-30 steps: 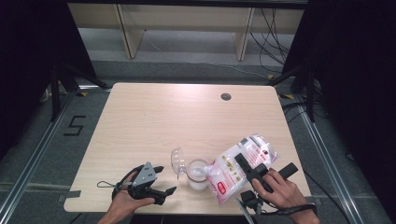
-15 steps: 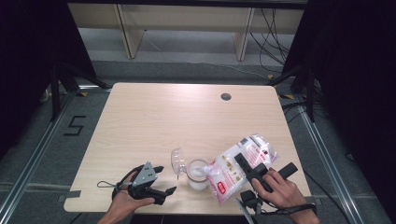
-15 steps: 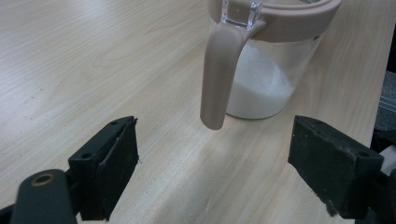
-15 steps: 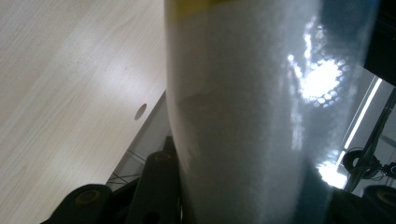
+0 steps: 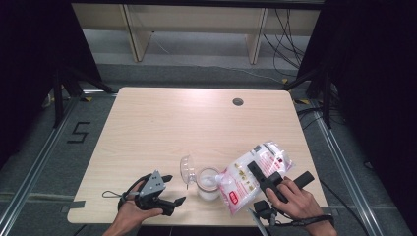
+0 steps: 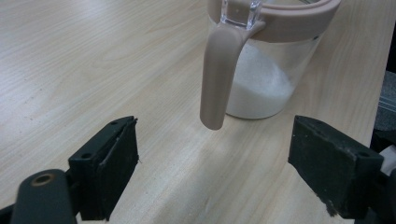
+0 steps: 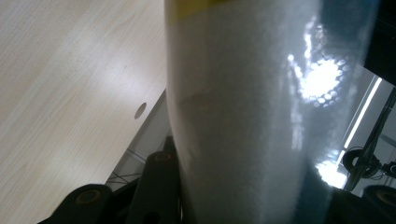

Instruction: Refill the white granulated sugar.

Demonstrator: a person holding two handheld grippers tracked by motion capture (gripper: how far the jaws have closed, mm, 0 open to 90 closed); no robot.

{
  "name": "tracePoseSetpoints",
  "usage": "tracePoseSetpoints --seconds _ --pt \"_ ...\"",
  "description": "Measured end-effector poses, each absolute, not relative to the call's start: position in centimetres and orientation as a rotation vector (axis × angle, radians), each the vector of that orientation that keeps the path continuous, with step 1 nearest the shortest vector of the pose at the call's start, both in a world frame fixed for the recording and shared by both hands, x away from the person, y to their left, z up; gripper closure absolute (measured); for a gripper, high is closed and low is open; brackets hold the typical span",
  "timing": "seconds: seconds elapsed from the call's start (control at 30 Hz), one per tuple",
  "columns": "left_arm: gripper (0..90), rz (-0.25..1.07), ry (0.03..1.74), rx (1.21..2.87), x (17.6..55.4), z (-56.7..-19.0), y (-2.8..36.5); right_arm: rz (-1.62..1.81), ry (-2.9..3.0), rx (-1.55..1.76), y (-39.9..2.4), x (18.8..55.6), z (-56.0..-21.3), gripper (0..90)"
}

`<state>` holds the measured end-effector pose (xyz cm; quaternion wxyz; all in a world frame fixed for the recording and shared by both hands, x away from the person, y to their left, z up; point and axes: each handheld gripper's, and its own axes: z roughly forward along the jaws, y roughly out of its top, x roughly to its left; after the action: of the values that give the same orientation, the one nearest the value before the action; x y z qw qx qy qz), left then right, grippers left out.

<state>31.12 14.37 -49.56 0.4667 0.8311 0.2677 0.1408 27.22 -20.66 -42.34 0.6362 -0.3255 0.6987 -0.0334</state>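
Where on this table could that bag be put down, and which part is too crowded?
The table is bare from the cable hole back to the jar. The near edge is crowded: left gripper, jar, and bag in the right gripper.

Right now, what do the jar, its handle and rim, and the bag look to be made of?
Jar: clear, glossy, probably plastic, maybe glass; the white grains inside show through its wall.
Handle and rim: opaque beige-pink, smooth matte, likely moulded plastic.
Bag: thin glossy plastic film with red print; it creases and glares, clamped in the right gripper.
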Motion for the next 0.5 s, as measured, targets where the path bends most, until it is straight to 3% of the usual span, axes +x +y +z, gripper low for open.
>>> tracePoseSetpoints --seconds 0.5 --pt "15.4 0.342 0.652 2.034 31.14 -49.54 14.40 -0.058 1.600 -0.757 -20.68 27.38 -42.24 72.4"
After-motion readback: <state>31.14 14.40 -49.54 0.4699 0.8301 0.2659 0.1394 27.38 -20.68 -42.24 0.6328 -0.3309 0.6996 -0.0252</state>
